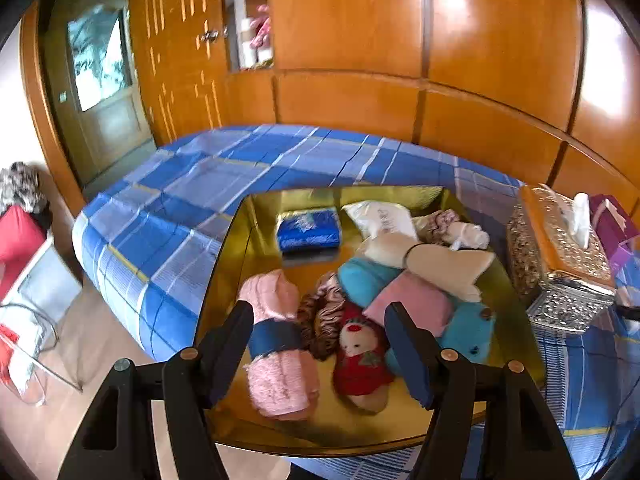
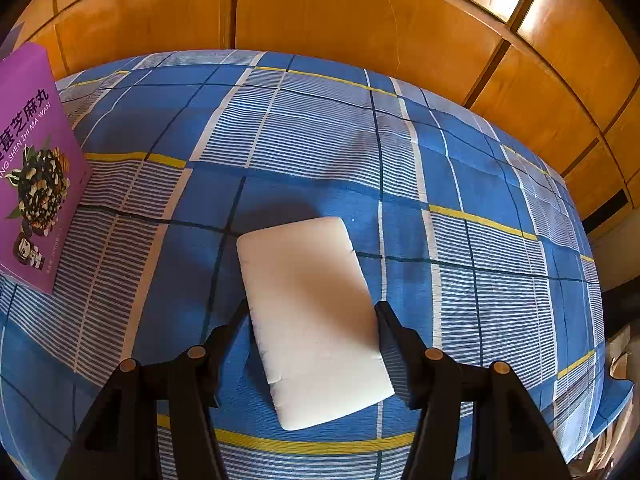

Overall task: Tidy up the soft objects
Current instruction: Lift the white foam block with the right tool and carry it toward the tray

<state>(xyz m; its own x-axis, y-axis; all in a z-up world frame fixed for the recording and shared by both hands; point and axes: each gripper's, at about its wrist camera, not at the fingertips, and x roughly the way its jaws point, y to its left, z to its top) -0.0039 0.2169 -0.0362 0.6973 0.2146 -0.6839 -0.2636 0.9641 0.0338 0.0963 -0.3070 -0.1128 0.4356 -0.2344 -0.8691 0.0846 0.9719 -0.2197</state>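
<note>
Left tongs (image 1: 320, 344) spread above the gold tray (image 1: 248, 236) (doll (image 1: 360, 356) below); right tongs (image 2: 312, 332) apparently pinching the white pad (image 2: 312, 320) mid-bed (image 2: 320, 136).

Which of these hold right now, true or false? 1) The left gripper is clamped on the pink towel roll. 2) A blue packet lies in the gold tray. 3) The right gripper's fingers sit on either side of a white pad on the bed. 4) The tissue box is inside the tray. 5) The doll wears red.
1) False: the left gripper is open above the pink towel roll, which lies in the gold tray.
2) True: blue packet.
3) True: right gripper, white pad.
4) False: the tissue box stands on the bed beside the tray.
5) True: doll.
</note>
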